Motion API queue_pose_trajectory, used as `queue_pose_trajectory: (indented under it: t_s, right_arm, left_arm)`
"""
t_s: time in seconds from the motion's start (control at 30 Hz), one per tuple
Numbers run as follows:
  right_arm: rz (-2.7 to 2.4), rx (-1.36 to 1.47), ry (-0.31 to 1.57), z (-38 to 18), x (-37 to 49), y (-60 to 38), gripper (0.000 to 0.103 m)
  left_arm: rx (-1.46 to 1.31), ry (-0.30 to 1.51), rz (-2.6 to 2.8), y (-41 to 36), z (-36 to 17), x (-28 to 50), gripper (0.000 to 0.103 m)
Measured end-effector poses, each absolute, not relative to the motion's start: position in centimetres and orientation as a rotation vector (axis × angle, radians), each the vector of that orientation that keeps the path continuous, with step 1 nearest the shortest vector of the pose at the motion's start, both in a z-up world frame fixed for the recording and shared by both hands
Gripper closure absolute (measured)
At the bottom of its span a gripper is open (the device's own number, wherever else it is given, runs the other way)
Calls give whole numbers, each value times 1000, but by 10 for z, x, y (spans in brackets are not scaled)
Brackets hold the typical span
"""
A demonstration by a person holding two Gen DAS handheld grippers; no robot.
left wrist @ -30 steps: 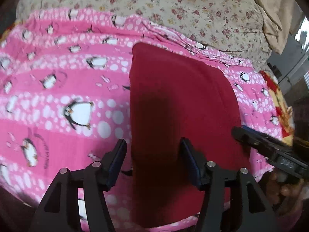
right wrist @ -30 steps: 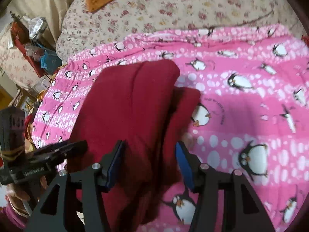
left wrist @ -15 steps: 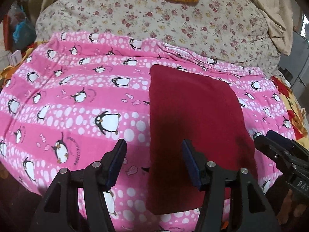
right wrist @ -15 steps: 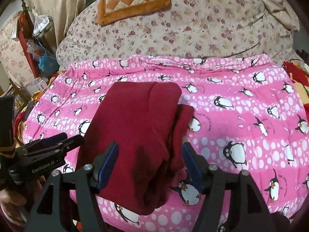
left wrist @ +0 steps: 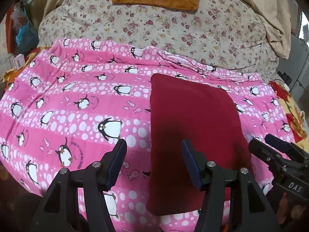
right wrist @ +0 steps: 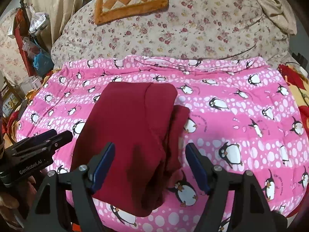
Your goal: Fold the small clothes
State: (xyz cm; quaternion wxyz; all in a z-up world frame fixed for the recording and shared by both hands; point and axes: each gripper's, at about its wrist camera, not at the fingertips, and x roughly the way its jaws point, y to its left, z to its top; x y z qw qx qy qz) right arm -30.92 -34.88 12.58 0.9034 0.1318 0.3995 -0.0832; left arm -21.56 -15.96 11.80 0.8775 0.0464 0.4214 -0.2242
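So you've backed both grippers off over the last second: the red garment (left wrist: 195,135) went from filling the views to lying whole on the penguin blanket (left wrist: 77,116), nothing touching it. Left gripper (left wrist: 153,162) and right gripper (right wrist: 149,164) both hang with jaws spread, empty. I'd call this fold done or pausing. Left view shows a clean flat rectangle; only the right view shows a loose flap (right wrist: 177,135) sticking out on the right edge, so the stack isn't flush there.

both wrist views over garment (left wrist: 193,135)
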Motion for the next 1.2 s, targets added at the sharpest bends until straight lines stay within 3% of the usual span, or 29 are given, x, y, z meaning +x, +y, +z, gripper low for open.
queue_pose_trajectory:
  t_s: [1.2]
  right_arm:
    - [-197, 267, 878, 110, -296, -352, 21]
  left_arm:
    - [169, 886, -407, -169, 103, -212, 64]
